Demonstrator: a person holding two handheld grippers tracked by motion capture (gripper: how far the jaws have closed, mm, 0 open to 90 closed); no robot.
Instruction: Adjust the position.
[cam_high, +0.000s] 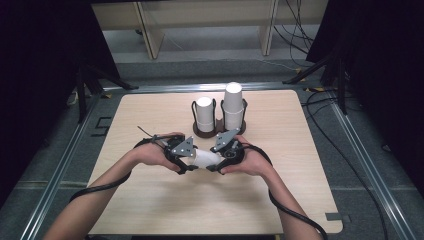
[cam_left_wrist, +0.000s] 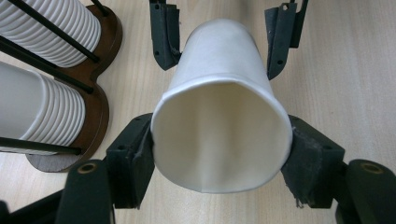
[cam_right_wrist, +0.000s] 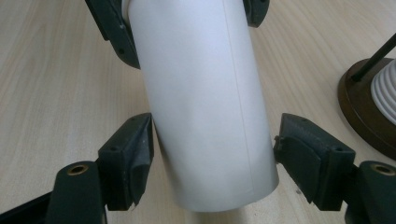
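Observation:
A white paper cup (cam_high: 205, 159) lies on its side just above the middle of the table, held between both grippers. My left gripper (cam_high: 192, 162) is shut on its open rim end, and in the left gripper view the rim (cam_left_wrist: 219, 140) looks slightly squashed between the jaws. Coming from the opposite side, my right gripper (cam_high: 217, 161) is shut on the closed base end. In the right gripper view both pads touch the cup's wall (cam_right_wrist: 210, 116). The right gripper's fingers (cam_left_wrist: 164, 37) flank the far end of the cup in the left gripper view.
A brown wooden holder (cam_high: 218, 132) stands behind the grippers with two stacks of white cups, a shorter left stack (cam_high: 204, 114) and a taller right stack (cam_high: 233, 105), each caged by black rods. The pale wooden table (cam_high: 150, 200) ends at metal rails and grey floor.

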